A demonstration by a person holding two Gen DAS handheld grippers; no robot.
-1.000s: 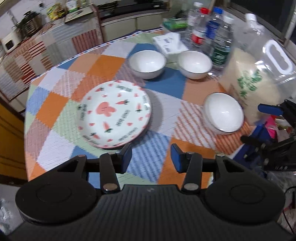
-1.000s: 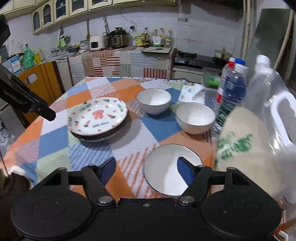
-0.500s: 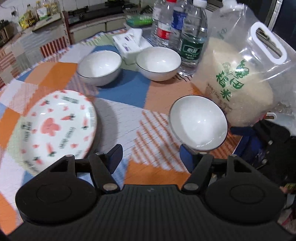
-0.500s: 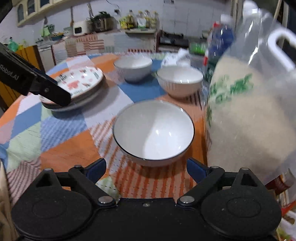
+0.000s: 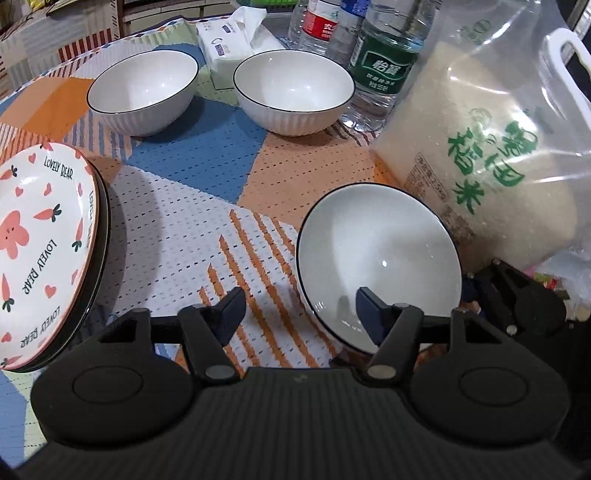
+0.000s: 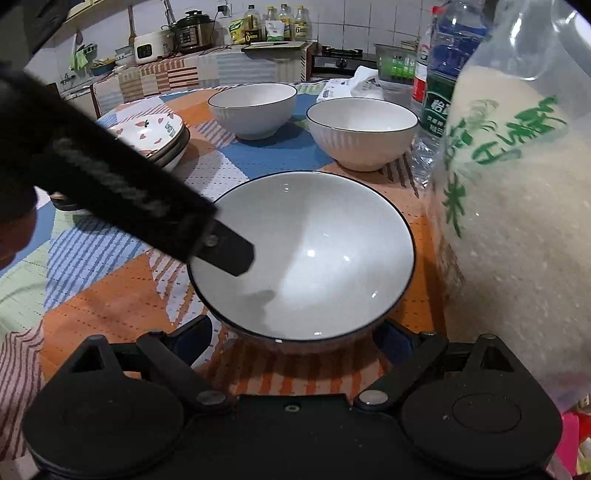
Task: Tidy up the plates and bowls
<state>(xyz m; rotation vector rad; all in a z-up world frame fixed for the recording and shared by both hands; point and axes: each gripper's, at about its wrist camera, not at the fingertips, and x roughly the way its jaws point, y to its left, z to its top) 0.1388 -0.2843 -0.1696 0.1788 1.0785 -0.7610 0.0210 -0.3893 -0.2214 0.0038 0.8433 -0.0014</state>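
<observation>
A white bowl with a dark rim (image 5: 376, 254) (image 6: 306, 254) sits on the patchwork tablecloth near the front right. My left gripper (image 5: 299, 308) is open; its right finger is over the bowl's near rim and its left finger is outside it. My right gripper (image 6: 295, 341) is open, its fingers on either side of the bowl's base. Two more white bowls (image 5: 144, 90) (image 5: 293, 92) stand further back. A stack of carrot-print plates (image 5: 40, 243) (image 6: 159, 131) lies at the left.
A large bag of rice (image 5: 491, 147) (image 6: 517, 206) stands right beside the near bowl. Water bottles (image 5: 384, 62) and a tissue pack (image 5: 232, 40) stand behind the far bowls. A kitchen counter with appliances (image 6: 192, 33) is beyond the table.
Both grippers have moved in to the near bowl. The left gripper swung right from the plates, and its right finger now reaches over the bowl's rim. The right gripper now straddles its base.
</observation>
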